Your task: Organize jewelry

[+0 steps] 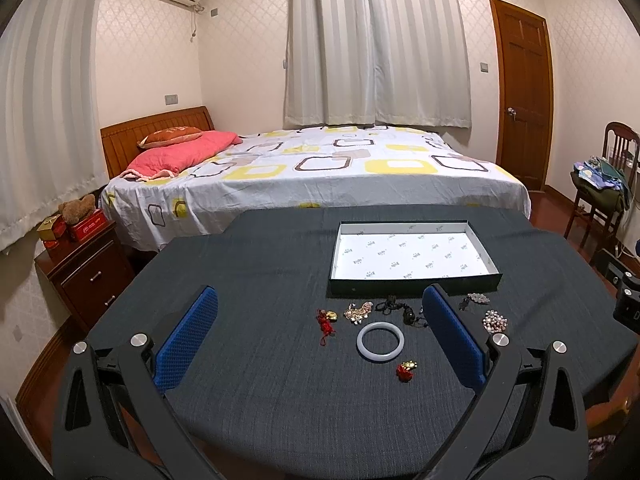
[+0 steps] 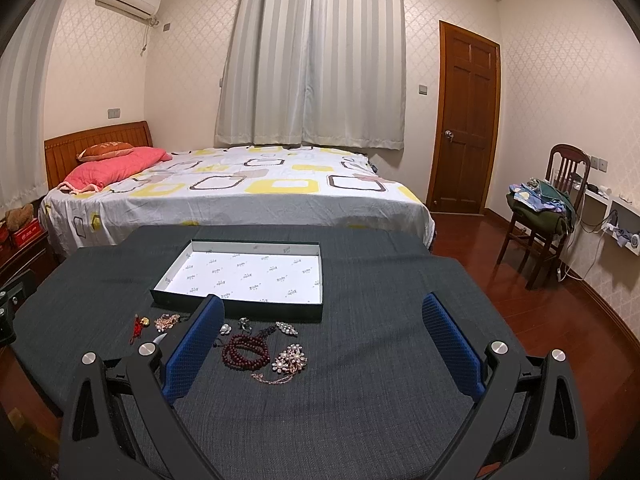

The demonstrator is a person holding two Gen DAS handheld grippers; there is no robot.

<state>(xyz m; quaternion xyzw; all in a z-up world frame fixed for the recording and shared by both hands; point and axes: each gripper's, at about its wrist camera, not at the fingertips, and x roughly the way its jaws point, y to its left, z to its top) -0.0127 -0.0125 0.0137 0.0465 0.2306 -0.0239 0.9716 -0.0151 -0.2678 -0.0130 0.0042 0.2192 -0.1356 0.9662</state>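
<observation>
Currently both tools hover spread wide, gripping nothing: left tool (image 1: 320, 332), right tool (image 2: 322, 340). Jewelry lies loose on the dark surface (image 1: 280, 400), just short of the empty box (image 1: 414, 254) at 12 o'clock. White bangle (image 1: 380, 340) lies flat between the left tool's fingers, slightly toward 1 o'clock, so left looks nearer. Red beads (image 2: 246, 354) and flower brooch (image 2: 290, 358) sit at the right tool's 11 o'clock.
</observation>
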